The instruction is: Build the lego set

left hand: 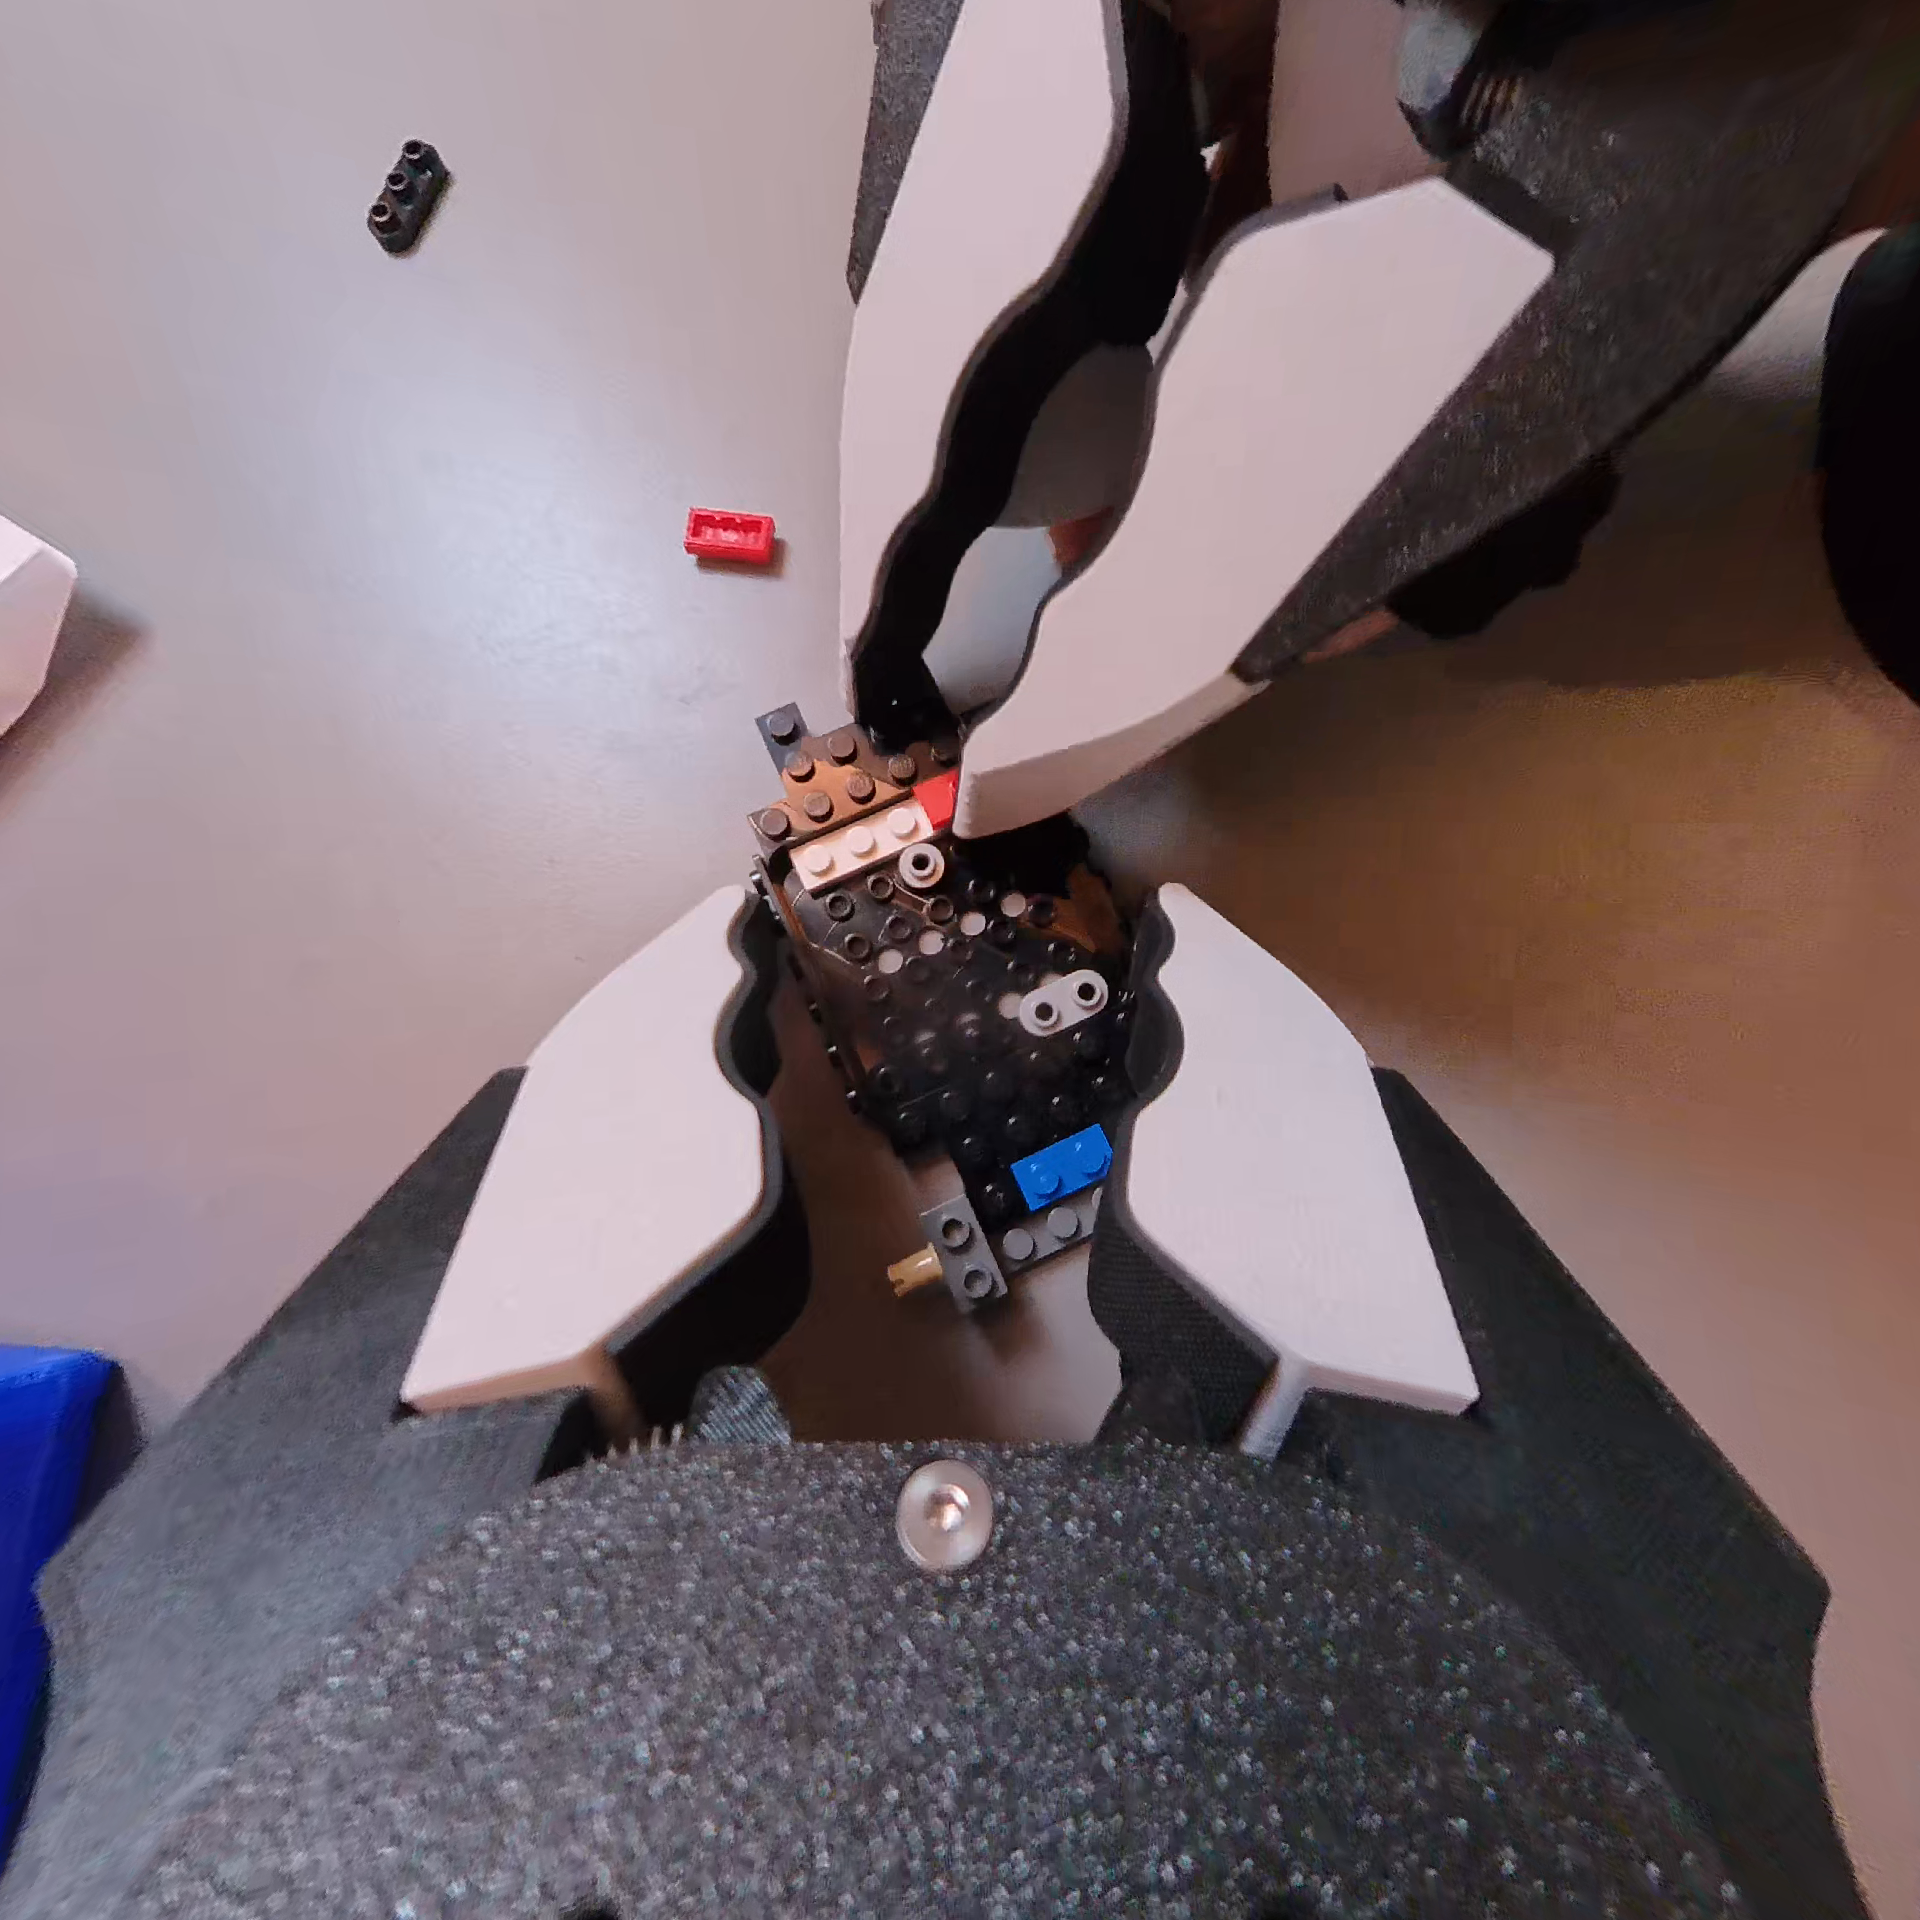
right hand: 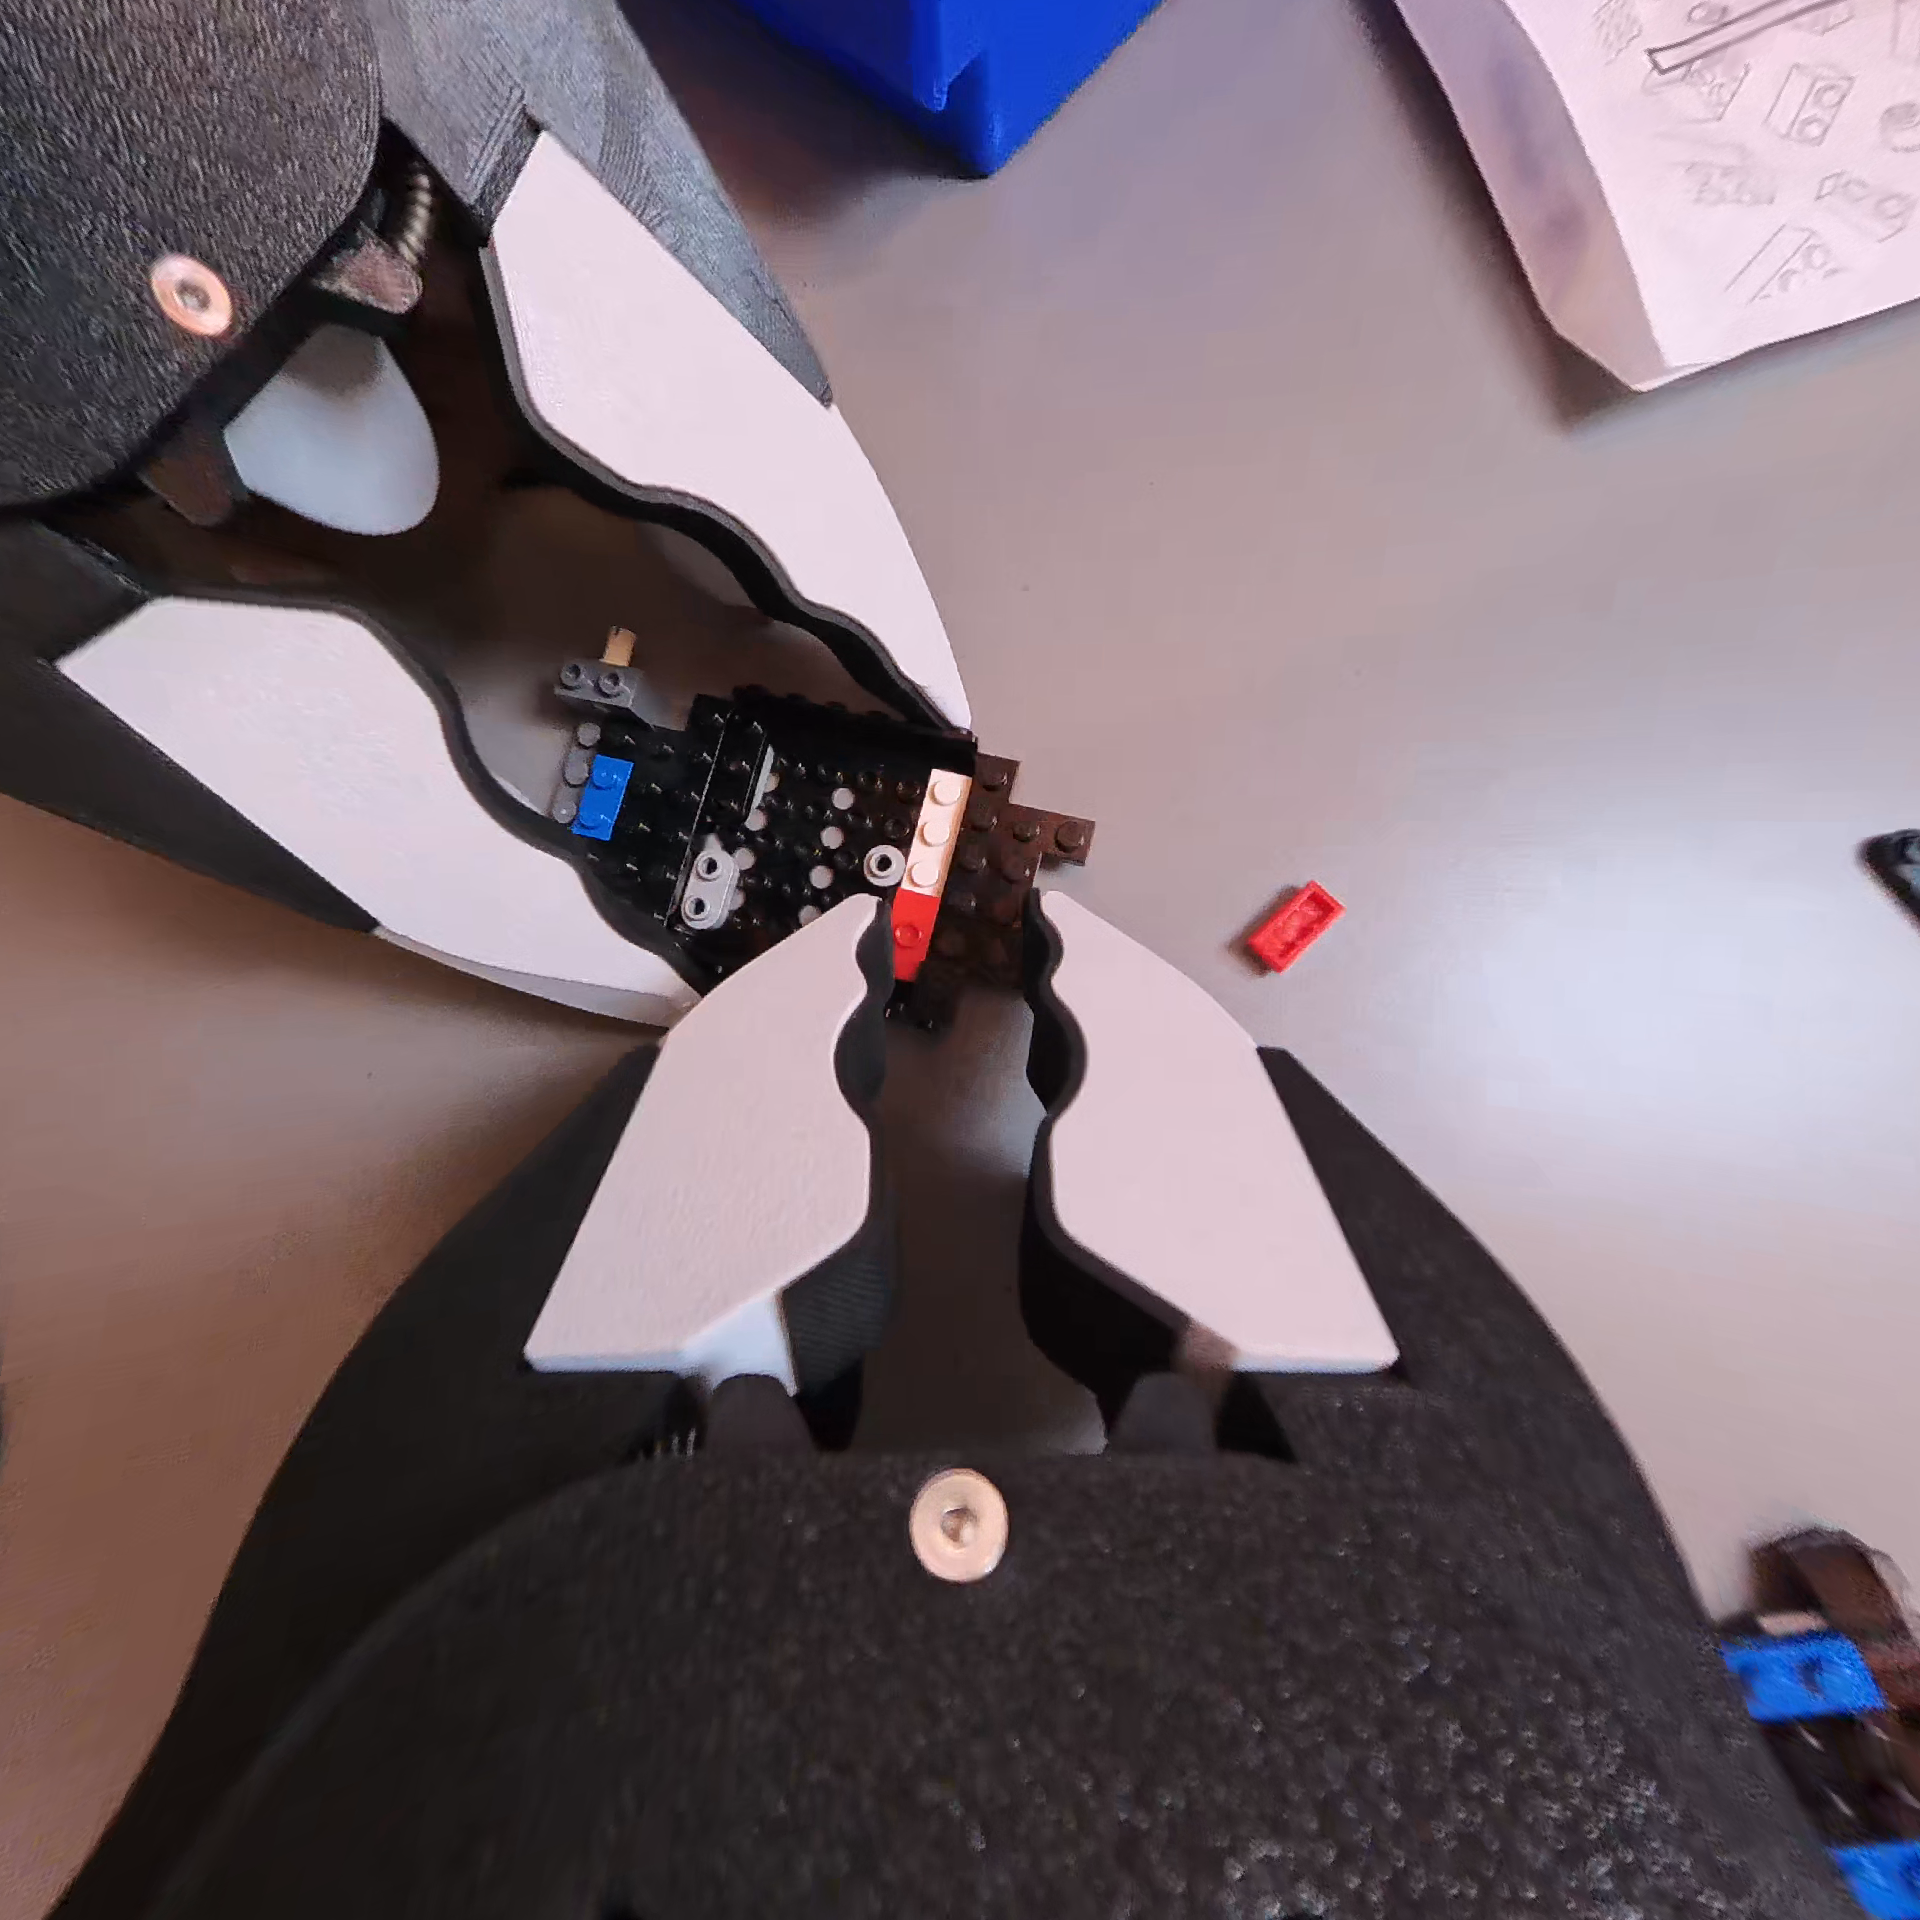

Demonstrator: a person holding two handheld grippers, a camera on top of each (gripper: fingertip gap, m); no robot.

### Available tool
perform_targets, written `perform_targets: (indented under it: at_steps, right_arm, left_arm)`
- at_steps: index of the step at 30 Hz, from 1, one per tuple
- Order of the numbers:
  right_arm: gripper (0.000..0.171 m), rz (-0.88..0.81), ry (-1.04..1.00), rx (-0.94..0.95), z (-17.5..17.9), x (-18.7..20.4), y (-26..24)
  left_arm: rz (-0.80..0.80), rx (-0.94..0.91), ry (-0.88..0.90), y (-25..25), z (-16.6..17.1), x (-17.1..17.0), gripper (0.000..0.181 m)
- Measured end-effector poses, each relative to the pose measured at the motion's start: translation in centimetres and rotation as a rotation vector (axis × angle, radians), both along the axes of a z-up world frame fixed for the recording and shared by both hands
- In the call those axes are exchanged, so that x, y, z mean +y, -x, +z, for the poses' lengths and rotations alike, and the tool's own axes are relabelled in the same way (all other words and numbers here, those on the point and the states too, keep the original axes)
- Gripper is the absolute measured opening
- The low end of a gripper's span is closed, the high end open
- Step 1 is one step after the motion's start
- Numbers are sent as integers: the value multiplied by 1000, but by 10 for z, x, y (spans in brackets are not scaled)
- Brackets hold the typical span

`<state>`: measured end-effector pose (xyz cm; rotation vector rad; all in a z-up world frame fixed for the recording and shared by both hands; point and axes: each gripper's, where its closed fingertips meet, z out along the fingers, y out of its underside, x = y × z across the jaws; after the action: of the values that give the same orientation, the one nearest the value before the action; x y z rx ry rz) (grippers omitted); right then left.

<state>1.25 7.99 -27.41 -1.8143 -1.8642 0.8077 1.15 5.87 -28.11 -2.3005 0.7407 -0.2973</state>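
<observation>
Left gripper (left hand: 951, 987): clamped on the black brick plate assembly (left hand: 966, 1018), frame centre | Right gripper (right hand: 956, 935): fingers slightly apart around the assembly's brown-and-red end | Loose red brick (right hand: 1294, 925): tabletop (right hand: 1351, 623), right of centre

A smooth grey tabletop (left hand: 364, 831) is seen. A loose red one-by-two plate (left hand: 729, 536) and a black three-stud brick (left hand: 407, 195) are laid on it, well apart. A black studded brick assembly (left hand: 966, 997) is found nearby. A blue box (right hand: 966, 73) and a printed paper sheet (right hand: 1704, 166) are placed at the far edge.
</observation>
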Motion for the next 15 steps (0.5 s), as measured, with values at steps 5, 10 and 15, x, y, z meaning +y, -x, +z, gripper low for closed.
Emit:
perform_targets:
  at_steps: [5, 10, 15]
  right_arm:
    - [2, -76, 163, 98, 12, 13, -8]
    - [21, -52, 46, 97, 22, 4, -4]
    - [36, -27, -125, -42, -1, -3, 0]
  left_arm:
    - [-17, -6, 1, -1, 0, -2, 66]
    - [-19, -13, -1, -1, 0, -2, 66]
    - [-14, -13, -2, -1, 0, -2, 66]
